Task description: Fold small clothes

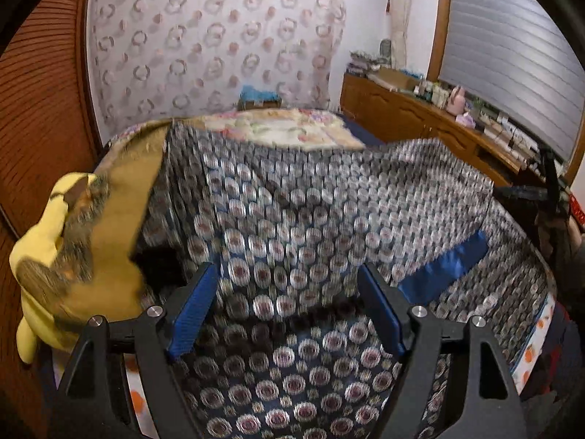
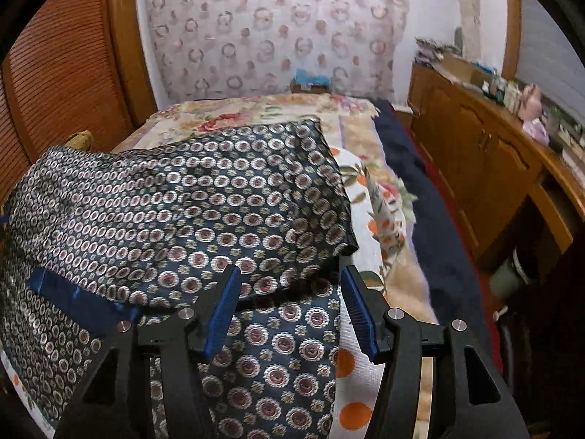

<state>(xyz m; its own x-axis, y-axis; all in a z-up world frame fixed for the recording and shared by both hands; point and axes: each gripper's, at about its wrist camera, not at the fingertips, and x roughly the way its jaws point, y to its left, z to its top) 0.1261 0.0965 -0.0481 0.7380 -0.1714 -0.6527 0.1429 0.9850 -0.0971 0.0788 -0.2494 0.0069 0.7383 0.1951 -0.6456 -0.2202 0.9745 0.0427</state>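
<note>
With both tongs (image 1: pixel 289 307) (image 2: pixel 290 307) wide over the bed (image 2: pixel 365 124), I judge the patterned garment (image 2: pixel 190 212) light, slippery, best pinched at its hem.

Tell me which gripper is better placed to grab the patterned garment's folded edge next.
Right. The right gripper is open straddling the patterned garment at its folded edge; the left gripper hangs open over mid-cloth.

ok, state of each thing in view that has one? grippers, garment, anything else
left gripper: open, holding nothing, over the garment
right gripper: open, holding nothing, at the garment's right edge
patterned garment: on the bed, top layer folded over, rumpled
blue trim strip: exposed, lying on the garment
window blind: down
yellow plush toy: lying at bed's left edge
</note>
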